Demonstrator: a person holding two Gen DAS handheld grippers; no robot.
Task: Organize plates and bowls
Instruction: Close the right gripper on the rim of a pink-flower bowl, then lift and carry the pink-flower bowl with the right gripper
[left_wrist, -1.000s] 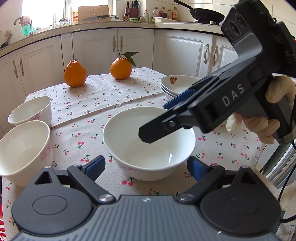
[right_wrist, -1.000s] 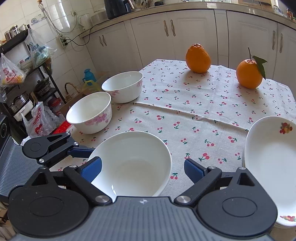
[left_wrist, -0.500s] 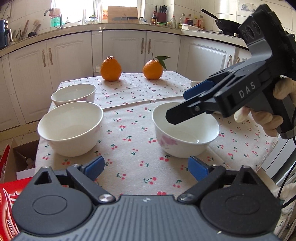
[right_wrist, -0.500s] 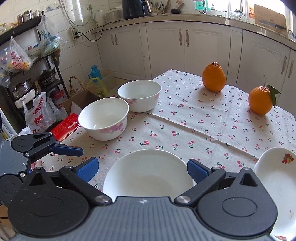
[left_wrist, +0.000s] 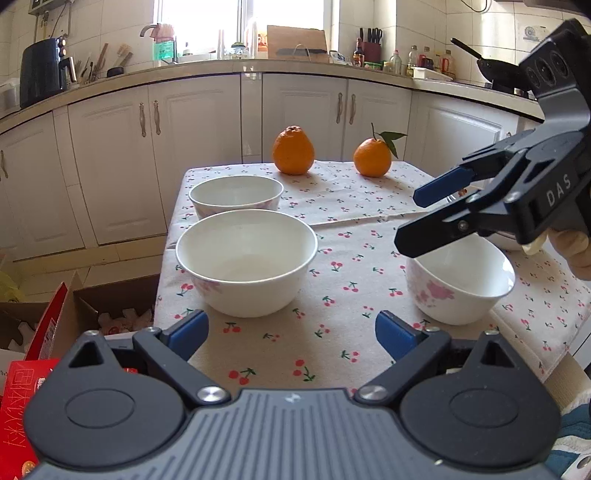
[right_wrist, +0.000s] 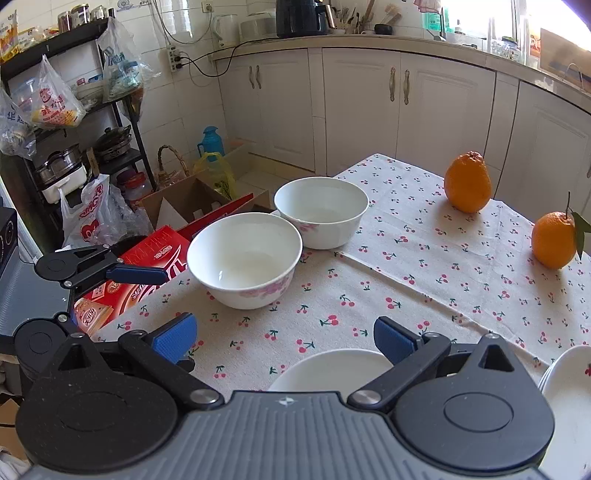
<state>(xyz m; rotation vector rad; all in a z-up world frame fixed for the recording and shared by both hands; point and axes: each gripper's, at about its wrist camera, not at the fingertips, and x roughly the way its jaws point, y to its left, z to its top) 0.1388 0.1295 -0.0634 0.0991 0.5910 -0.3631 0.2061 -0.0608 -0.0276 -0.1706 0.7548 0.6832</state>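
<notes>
Three white bowls with pink flowers stand on the cherry-print tablecloth. In the left wrist view the middle bowl (left_wrist: 246, 260) is ahead, the far bowl (left_wrist: 236, 195) behind it, the near-right bowl (left_wrist: 460, 282) at right. My left gripper (left_wrist: 291, 330) is open and empty, short of the middle bowl. My right gripper (left_wrist: 410, 218) is open and empty above the near-right bowl's left rim. In the right wrist view the right gripper (right_wrist: 284, 338) hovers over that bowl (right_wrist: 328, 369); the middle bowl (right_wrist: 244, 260), far bowl (right_wrist: 321, 210), stacked plates (right_wrist: 567, 380) and left gripper (right_wrist: 122, 273) show.
Two oranges (left_wrist: 293, 155) (left_wrist: 372, 157) sit at the table's far edge. A red box (right_wrist: 147, 266) and open cardboard boxes (right_wrist: 184, 203) lie on the floor left of the table. White cabinets (left_wrist: 207, 147) stand behind. A shelf with bags (right_wrist: 55, 110) is at far left.
The left gripper has swung left and back, away from the near-right bowl, and now faces the middle bowl. The right gripper has drawn back and risen. Both stayed open.
</notes>
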